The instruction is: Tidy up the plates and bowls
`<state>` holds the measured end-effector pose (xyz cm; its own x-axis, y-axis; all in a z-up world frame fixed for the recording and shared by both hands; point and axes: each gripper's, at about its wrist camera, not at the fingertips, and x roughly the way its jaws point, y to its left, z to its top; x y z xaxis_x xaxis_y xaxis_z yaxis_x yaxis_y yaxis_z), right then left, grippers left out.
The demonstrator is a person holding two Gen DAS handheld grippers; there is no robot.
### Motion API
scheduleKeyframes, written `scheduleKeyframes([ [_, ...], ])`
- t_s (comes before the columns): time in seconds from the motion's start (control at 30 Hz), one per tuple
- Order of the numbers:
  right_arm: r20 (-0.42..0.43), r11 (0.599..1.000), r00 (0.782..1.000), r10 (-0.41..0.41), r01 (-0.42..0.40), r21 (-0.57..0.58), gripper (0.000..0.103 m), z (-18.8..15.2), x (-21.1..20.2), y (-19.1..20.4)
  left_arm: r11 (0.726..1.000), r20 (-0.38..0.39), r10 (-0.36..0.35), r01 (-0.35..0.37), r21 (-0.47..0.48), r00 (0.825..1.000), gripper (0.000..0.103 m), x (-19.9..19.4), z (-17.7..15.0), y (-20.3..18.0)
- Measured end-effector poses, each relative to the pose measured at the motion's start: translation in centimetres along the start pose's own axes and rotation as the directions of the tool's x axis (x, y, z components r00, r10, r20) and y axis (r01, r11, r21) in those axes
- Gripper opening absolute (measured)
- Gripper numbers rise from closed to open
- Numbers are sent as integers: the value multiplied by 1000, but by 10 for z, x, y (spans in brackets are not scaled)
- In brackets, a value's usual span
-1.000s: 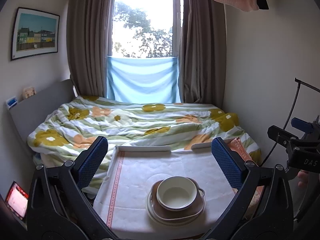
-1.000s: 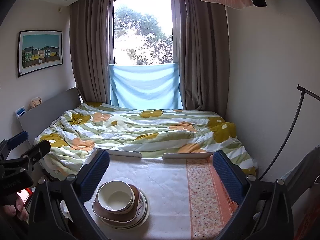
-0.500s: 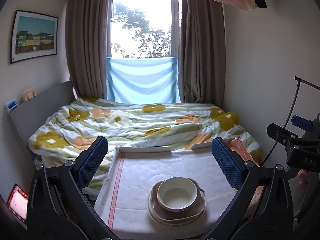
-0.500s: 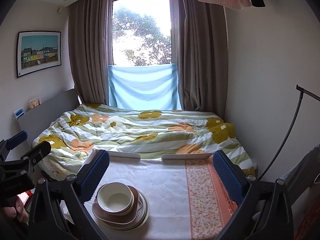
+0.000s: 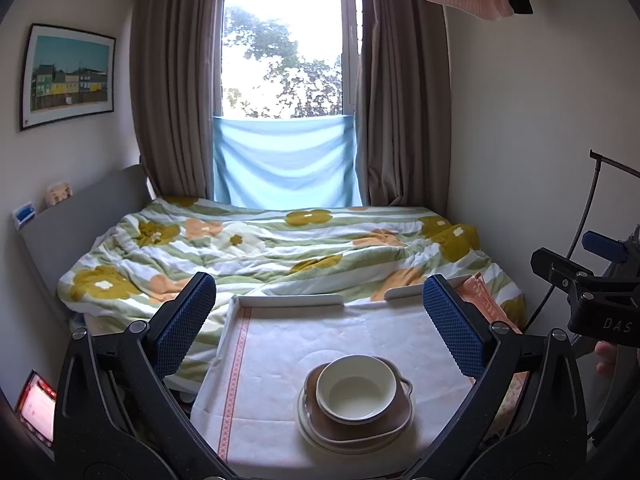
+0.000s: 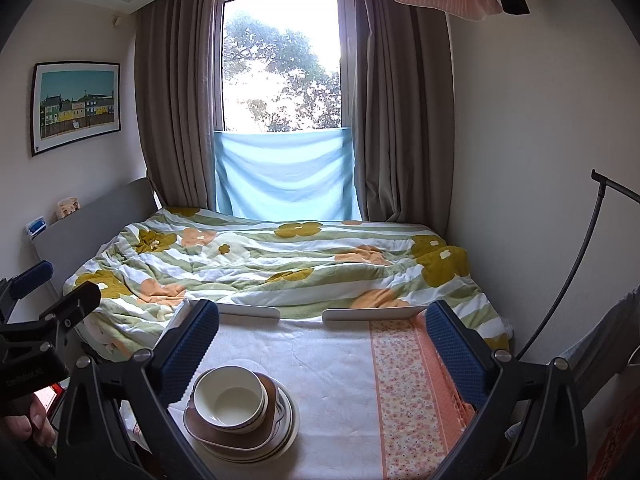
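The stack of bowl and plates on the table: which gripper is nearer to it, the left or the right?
Left, probably. The stack lies almost centred between the open fingers of the left gripper. For the right gripper, the stack sits off to its left, by the left finger.

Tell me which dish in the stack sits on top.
The cream bowl sits on top, round and deep; beneath it lie the brown squarish dish and flat pale plates.

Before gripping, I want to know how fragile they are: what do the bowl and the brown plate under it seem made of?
Bowl: probably glazed ceramic, cream, with a smooth, faintly shiny inside. Brown plate: likely ceramic too, a duller brown with a pale rim; melamine cannot be excluded.
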<state>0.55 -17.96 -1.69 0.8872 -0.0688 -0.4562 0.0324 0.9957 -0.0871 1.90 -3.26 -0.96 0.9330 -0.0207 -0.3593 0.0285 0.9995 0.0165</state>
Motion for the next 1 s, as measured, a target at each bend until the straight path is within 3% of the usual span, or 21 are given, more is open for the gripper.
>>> scheduleKeyframes([
  [1.0, 3, 1000, 1000, -4, 4, 4, 103, -1, -1, -1, 1000, 13, 9, -9, -1, 1000, 103, -8, 1, 8],
])
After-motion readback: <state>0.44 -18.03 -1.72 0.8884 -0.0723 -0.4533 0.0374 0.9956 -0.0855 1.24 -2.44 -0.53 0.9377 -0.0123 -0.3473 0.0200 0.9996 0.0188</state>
